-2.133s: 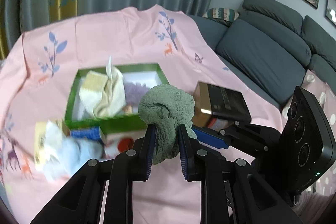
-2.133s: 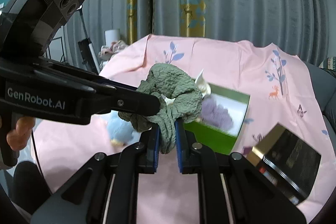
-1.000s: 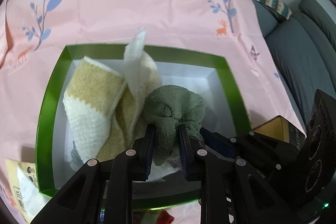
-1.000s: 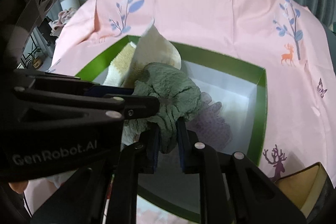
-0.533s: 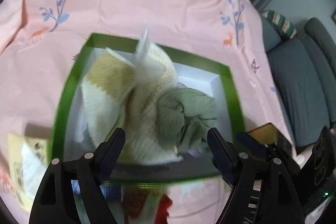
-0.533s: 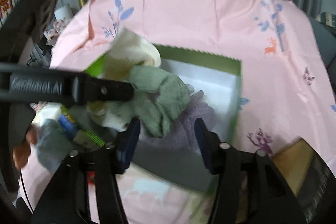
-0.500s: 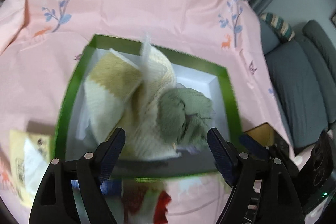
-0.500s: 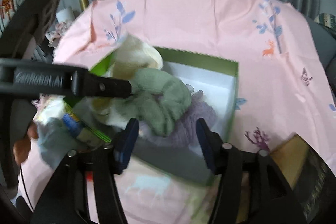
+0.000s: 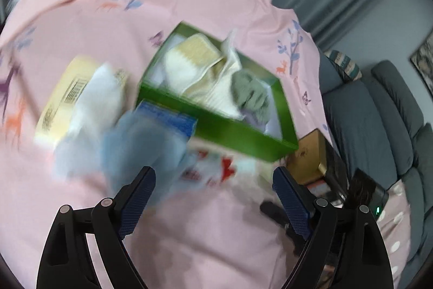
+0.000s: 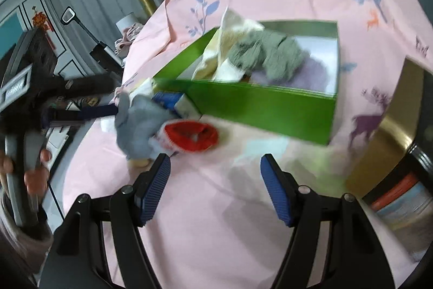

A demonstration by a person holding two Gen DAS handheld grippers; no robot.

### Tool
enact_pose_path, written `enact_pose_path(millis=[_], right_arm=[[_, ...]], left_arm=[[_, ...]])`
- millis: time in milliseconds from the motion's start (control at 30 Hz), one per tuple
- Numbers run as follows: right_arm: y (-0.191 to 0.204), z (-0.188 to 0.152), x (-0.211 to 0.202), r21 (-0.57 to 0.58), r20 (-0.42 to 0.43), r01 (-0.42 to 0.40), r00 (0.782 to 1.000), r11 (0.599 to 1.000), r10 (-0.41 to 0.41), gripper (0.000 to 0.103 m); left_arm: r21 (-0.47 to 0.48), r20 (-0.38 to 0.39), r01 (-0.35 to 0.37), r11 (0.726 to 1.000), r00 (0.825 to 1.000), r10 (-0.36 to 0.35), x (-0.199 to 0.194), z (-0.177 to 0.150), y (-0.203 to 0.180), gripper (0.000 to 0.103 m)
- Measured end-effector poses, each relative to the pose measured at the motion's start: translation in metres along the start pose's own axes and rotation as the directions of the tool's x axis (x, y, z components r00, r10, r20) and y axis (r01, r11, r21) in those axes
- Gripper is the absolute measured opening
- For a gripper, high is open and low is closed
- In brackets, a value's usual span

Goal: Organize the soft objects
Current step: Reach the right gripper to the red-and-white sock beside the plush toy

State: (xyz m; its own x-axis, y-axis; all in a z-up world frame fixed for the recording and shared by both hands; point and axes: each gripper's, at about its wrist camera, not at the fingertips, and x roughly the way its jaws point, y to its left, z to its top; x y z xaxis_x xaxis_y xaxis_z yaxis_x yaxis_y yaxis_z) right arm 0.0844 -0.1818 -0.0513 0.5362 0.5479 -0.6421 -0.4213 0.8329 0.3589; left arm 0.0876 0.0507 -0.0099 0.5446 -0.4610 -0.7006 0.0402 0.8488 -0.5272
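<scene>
Both jaws opening, nothing between them
Left hand-held gripper (image 9: 213, 197) and right hand-held gripper (image 10: 215, 187) may snag the open green cardboard box (image 10: 259, 107) reaching the fluffy blue-grey cloth (image 10: 139, 122).

The left gripper (image 9: 213, 197) hangs over the pink printed tablecloth (image 9: 81, 18), jaws wide and still opening, nothing between the blue pads (image 9: 138, 201). At 12 o'clock from the gripper sits the green box (image 9: 230, 126). It holds a cream-and-yellow towel (image 9: 197, 64), with a grey-green cloth (image 9: 250, 92) beside it at 3 o'clock. A blurred pale-blue soft item (image 9: 140, 142) lies at 10 o'clock, just outside the box wall. A yellow carton (image 9: 62, 96) lies at 9 o'clock. A gold-edged box (image 9: 308, 161) sits at 2 o'clock, beside the grey sofa (image 9: 379, 113).
</scene>
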Motion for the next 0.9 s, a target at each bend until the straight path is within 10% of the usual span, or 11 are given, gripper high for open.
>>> enact_pose_path(millis=[433, 767, 900], right_arm=[[0.039, 0.025, 0.048, 0.002, -0.003, 0.029, 1.000, 1.000, -0.029, 0.067], [0.028, 0.020, 0.049, -0.009, -0.005, 0.012, 1.000, 1.000, -0.012, 0.018], [0.031, 0.006, 0.017, -0.059, 0.016, -0.025, 1.000, 0.998, 0.026, 0.016]], left_arm=[[-0.098, 0.009, -0.039, 0.994, 0.999, 0.041, -0.028, -0.044, 0.053, 0.089], [-0.074, -0.040, -0.023, 0.997, 0.999, 0.020, -0.011, -0.051, 0.052, 0.089], [-0.050, -0.062, 0.005, 0.999, 0.998, -0.008, -0.005, -0.056, 0.040, 0.089]])
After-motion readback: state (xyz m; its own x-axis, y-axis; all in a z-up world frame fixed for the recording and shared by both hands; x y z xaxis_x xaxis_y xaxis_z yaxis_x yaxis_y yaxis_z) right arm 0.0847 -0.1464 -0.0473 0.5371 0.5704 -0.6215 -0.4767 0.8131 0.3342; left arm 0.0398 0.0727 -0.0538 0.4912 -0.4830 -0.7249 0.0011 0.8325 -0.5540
